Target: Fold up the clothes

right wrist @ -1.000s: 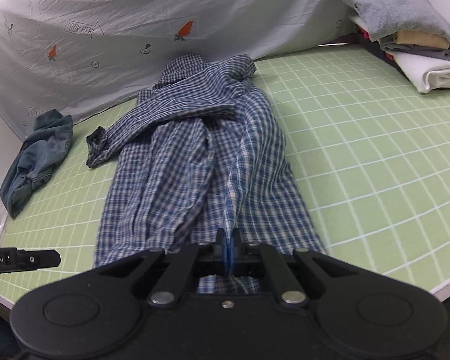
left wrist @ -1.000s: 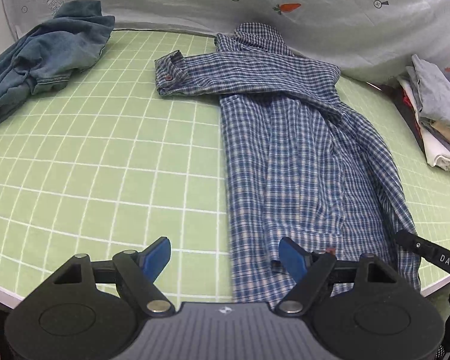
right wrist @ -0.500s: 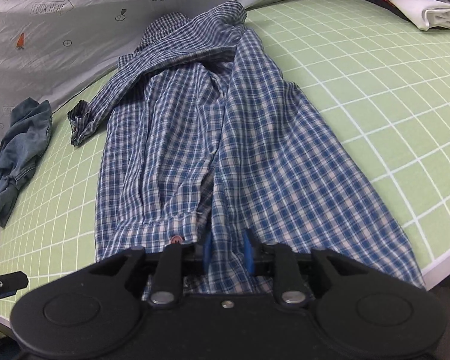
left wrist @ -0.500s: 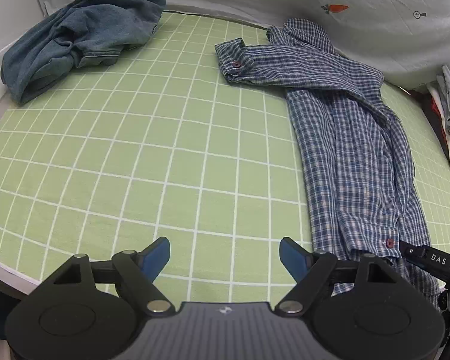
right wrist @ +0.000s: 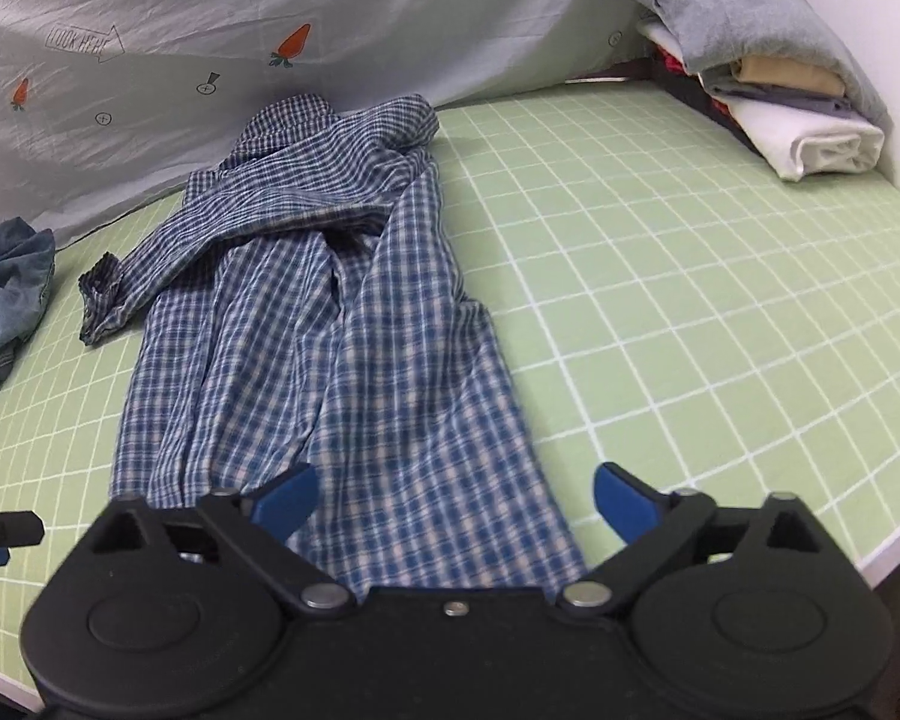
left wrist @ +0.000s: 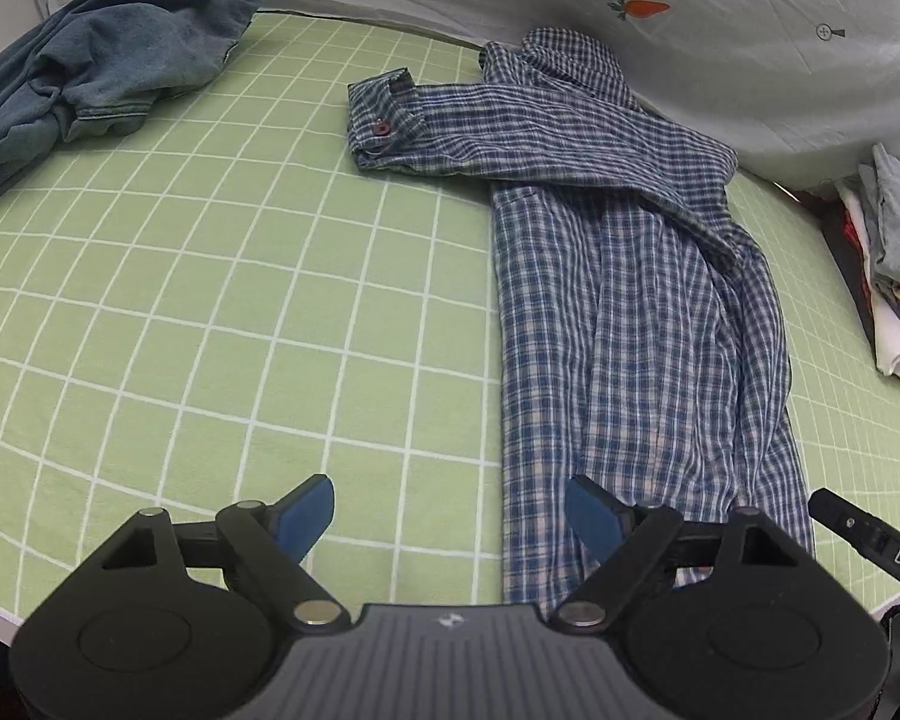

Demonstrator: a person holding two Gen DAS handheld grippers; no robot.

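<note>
I have the blue plaid shirt (left wrist: 630, 312) lying lengthwise on the desk (left wrist: 210, 330) with its green grid cover, narrowed into a long strip, collar at the far end and hem at the near edge, one sleeve (left wrist: 450, 126) thrown out to the left with its buttoned cuff showing. It is rumpled along the middle, so I judge the work in hand is at the hem: to do it well I would take both hem corners evenly, keep the strip taut and straight, and see the stray sleeve tucked in so it does not bulk the fold. My left claw (left wrist: 450, 507) stands wide apart, holding nothing, its right finger over the shirt's left edge. My right claw (right wrist: 453, 498) is likewise spread wide and empty, hovering above the hem. A denim garment (left wrist: 90, 72) lies crumpled far left; folded clothes (right wrist: 768, 72) are stacked far right.
</note>
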